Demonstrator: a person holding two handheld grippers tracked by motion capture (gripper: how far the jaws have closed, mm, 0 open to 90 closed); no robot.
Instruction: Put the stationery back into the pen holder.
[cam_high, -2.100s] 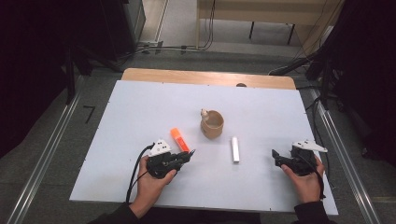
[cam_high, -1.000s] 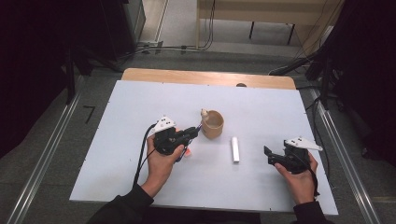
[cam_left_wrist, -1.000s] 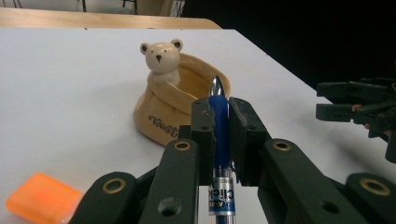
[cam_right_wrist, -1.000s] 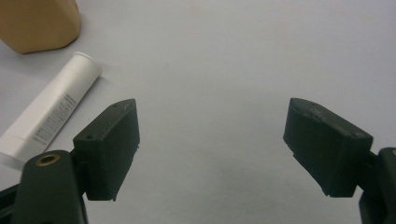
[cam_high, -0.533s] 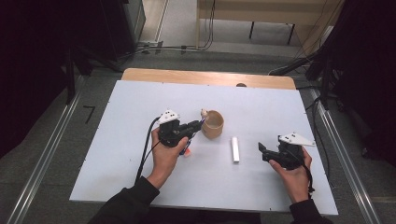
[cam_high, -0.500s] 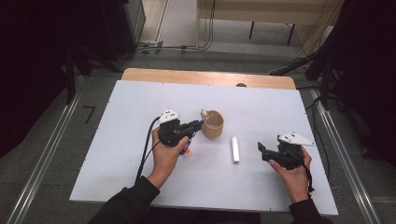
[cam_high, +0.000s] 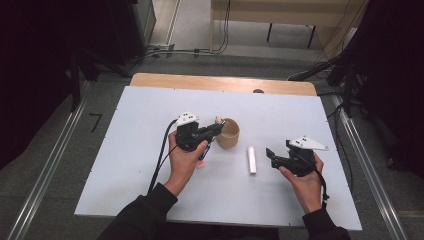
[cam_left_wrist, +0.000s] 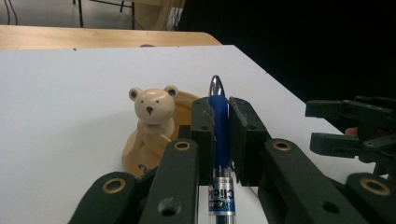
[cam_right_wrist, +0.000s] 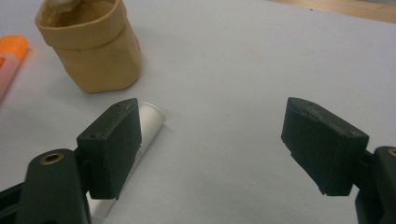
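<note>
My left gripper (cam_high: 218, 129) is shut on a blue click pen (cam_left_wrist: 219, 135) that stands upright between its pads, silver tip up. Its tips are right at the near-left rim of a tan cup (cam_high: 230, 133) that bears a small bear figure (cam_left_wrist: 153, 105). An orange marker (cam_high: 201, 160) lies on the table under that hand and also appears as an orange marker (cam_right_wrist: 11, 56) left of the cup (cam_right_wrist: 91, 51). My right gripper (cam_high: 270, 154) is open and low over the table, just right of a white stick (cam_high: 252, 160). Its left jaw partly covers the white stick (cam_right_wrist: 149, 123); nothing is between its pads (cam_right_wrist: 211, 109).
The pale table top (cam_high: 150, 110) has a wooden strip along its far edge (cam_high: 220, 82). Dark floor, rails and cables surround it. My right gripper (cam_left_wrist: 313, 123) appears at the right edge of the left gripper view.
The left hand has carried the pen from the table's front up to the cup and crept closer to its rim. The right gripper has slid left towards the white stick.
</note>
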